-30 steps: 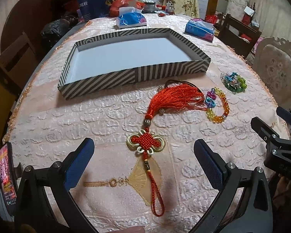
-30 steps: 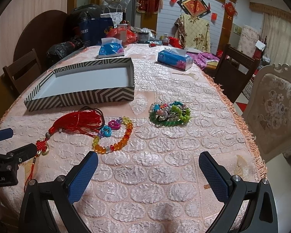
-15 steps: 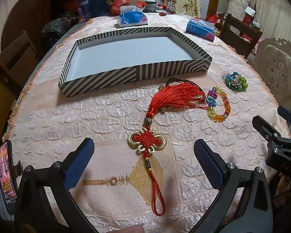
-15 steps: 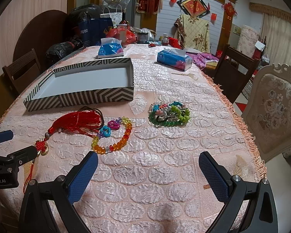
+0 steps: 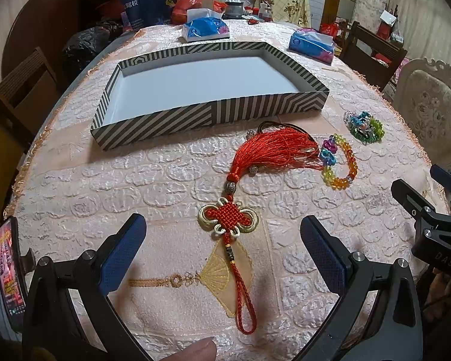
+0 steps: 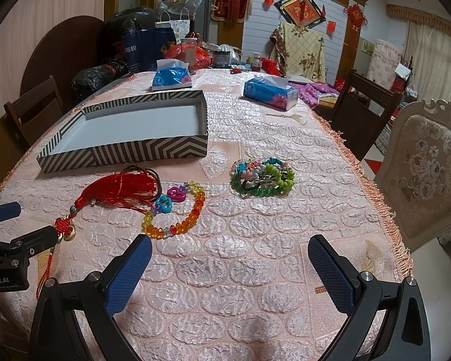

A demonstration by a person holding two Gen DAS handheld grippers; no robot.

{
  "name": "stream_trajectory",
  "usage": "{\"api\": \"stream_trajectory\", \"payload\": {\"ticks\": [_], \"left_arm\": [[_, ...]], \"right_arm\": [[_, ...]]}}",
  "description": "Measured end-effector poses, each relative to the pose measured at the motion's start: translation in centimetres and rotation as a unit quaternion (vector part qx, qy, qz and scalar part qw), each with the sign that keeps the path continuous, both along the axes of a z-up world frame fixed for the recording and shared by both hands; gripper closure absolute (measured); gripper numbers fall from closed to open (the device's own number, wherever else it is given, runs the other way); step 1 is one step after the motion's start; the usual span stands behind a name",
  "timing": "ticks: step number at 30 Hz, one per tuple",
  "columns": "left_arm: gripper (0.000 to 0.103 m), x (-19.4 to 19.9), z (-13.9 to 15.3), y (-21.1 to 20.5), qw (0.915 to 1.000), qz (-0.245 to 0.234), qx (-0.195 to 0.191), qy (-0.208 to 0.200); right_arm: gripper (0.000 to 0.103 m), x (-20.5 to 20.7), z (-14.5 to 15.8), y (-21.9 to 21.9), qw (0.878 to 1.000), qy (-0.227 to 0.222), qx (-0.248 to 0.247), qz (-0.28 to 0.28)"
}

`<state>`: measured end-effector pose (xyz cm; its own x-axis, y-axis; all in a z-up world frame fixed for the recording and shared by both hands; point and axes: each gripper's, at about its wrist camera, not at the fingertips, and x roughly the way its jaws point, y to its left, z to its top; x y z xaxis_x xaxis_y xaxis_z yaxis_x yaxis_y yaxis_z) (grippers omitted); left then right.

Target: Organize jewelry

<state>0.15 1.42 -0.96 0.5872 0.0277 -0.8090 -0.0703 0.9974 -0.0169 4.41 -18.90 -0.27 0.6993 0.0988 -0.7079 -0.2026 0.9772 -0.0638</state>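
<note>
On the pink embossed tablecloth [image 5: 153, 180], the red knotted tassel ornament [image 5: 243, 192] lies before the striped shallow cardboard box [image 5: 213, 114], the amber beaded bracelet [image 5: 339, 162] touching its right, the green beaded bracelet pile [image 5: 365, 128] farther right.

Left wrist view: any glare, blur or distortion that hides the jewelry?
Left wrist view: fisheye bends the striped box, dark vignette corners; red tassel knot sharp, no glare. Right wrist view: same bowing, beaded bracelet crisp, even dim room light.

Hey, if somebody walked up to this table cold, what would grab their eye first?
Probably the red tassel knot ornament, stretched across the pink tablecloth right ahead of the open left gripper. Behind it sits the striped box, its white inside bare. To the right lie an orange-and-yellow bead bracelet and a green-and-blue bead pile, beyond the open right gripper.
</note>
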Motion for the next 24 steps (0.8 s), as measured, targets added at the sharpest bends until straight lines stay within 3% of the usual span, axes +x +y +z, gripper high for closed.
{"api": "stream_trajectory", "payload": {"ticks": [24], "left_arm": [[0.000, 0.08, 0.00, 0.01, 1.0000, 0.000, -0.001, 0.003]], "right_arm": [[0.000, 0.01, 0.02, -0.05, 1.000, -0.001, 0.000, 0.000]]}}
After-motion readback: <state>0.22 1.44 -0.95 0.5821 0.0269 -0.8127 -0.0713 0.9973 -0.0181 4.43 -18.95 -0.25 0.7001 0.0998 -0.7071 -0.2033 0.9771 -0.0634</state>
